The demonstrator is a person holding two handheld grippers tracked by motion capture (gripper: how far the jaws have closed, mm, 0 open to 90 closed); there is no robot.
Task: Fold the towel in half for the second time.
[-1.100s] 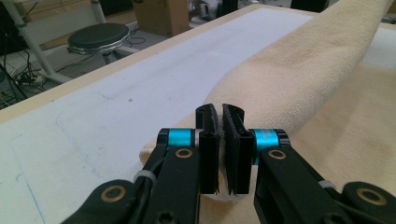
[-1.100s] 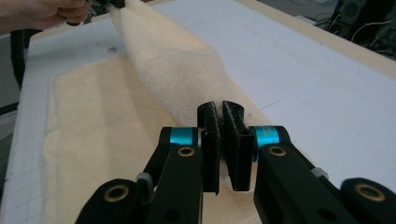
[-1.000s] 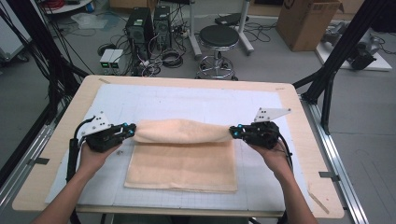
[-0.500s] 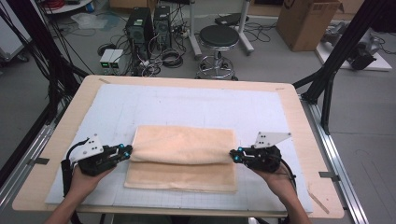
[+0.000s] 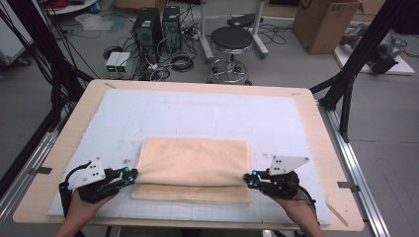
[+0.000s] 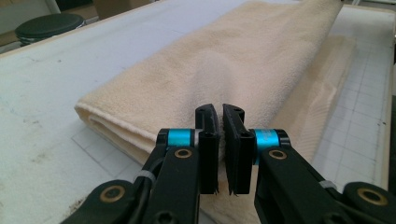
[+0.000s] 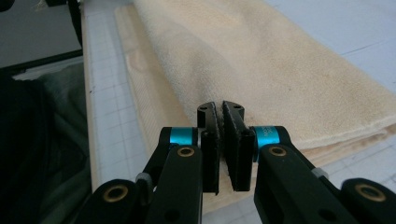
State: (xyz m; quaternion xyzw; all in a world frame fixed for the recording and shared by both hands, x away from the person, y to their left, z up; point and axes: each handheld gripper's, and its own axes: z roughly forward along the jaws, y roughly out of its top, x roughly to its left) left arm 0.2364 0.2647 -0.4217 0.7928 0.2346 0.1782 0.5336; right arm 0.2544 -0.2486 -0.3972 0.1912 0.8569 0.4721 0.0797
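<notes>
The towel (image 5: 195, 168) lies on the white mat of the desk (image 5: 306, 94) toward your edge, its long axis running from 9 to 3 o'clock in the high view. You hold it by its two short ends. Your left tool (image 5: 129, 176) pinches the upper layer at the 9 o'clock end, and your right tool (image 5: 248, 180) pinches the same layer at the 3 o'clock end. Both sets of jaws are narrow, closed on cloth: in the left gripper view the left tool (image 6: 219, 140) has a sliver of towel (image 6: 243, 60) between its pads, and in the right gripper view the right tool (image 7: 221, 140) grips the towel (image 7: 261, 70) the same way.

The relation that matters is the offset between layers. The folded-over layer stops short of the lower one, so a strip of the bottom layer shows at 6 o'clock, toward you. Each tool is equally near its own end, so neither hand leads. From each tool the towel stretches inward toward the other tool. I judge the next move is to bring the held edge down toward 6 o'clock, level with the lower edge.
</notes>
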